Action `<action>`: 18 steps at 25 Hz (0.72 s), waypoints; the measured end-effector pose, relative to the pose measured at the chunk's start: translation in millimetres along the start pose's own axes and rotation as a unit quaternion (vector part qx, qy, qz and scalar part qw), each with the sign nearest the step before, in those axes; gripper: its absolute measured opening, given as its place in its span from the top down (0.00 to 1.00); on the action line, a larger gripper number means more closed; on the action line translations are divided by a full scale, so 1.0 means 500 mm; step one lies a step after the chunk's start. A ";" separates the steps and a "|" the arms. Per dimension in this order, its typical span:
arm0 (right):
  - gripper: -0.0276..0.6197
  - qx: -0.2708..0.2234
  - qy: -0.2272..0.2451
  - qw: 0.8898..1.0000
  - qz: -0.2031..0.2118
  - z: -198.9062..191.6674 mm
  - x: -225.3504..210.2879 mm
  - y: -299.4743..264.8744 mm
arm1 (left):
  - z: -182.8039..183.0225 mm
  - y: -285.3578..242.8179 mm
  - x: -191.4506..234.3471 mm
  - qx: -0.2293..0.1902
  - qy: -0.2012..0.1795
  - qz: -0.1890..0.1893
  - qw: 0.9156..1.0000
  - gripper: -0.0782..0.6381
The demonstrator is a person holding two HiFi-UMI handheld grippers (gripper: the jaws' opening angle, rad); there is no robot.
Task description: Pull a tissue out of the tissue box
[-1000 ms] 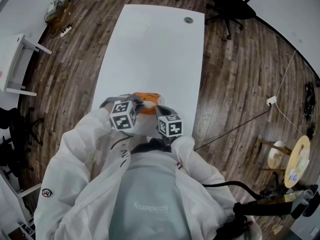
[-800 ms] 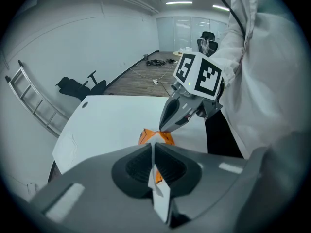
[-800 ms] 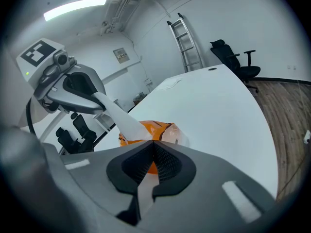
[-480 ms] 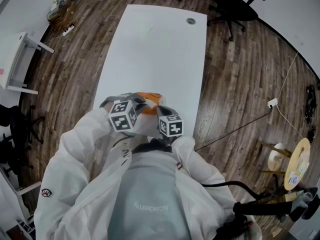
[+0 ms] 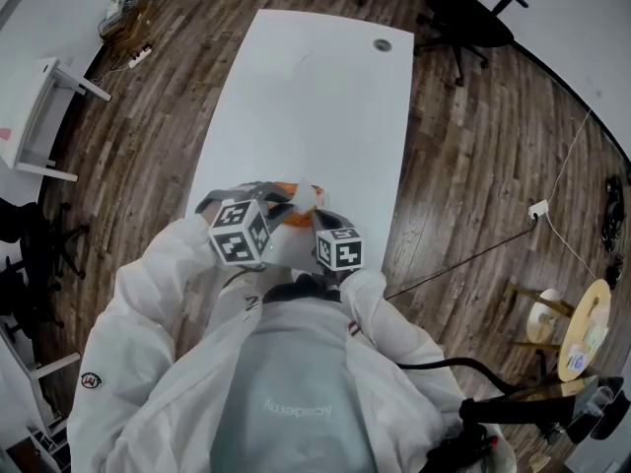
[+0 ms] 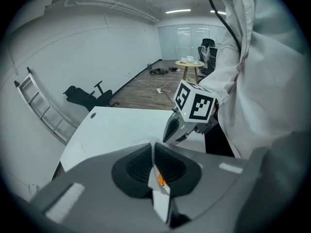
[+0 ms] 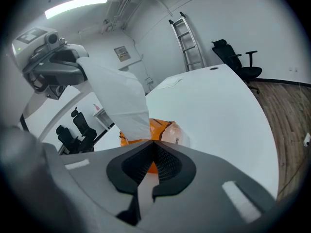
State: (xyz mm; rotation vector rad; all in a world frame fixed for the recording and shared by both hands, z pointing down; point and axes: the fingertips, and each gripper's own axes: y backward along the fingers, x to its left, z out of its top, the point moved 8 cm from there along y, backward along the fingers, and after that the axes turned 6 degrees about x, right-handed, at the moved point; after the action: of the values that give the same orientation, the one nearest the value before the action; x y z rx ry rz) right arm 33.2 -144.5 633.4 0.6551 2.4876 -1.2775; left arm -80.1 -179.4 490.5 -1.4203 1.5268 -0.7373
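1 long white table fills the middle of the head view, on a wood-plank floor. 1 black office chair stands beyond its far right corner, and 1 ladder leans on the wall behind. Near the table's close end lies 1 orange tissue box. 1 white tissue rises from the top of the box, stretched up and to the left, its lower end at the box. There are 2 claws. The left claw is pressed together on the tissue's upper end, above the box. The right claw has its tips together right against the box; whether it pinches the wrapping I cannot tell.
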 end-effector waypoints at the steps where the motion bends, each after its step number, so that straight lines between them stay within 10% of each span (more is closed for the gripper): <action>1: 0.95 0.000 0.000 1.000 0.000 0.000 0.000 0.000 | 0.002 0.005 0.000 -0.003 0.001 0.001 1.000 0.89; 18: 0.95 0.008 0.009 1.000 0.005 0.001 -0.002 -0.001 | -0.001 0.087 -0.002 -0.054 0.086 0.058 0.993 0.89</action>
State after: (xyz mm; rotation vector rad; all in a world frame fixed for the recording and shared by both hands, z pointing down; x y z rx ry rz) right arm 34.1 -145.5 633.8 0.6854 2.4883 -1.2954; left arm -99.9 -171.3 452.4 -1.3614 1.7912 -0.7299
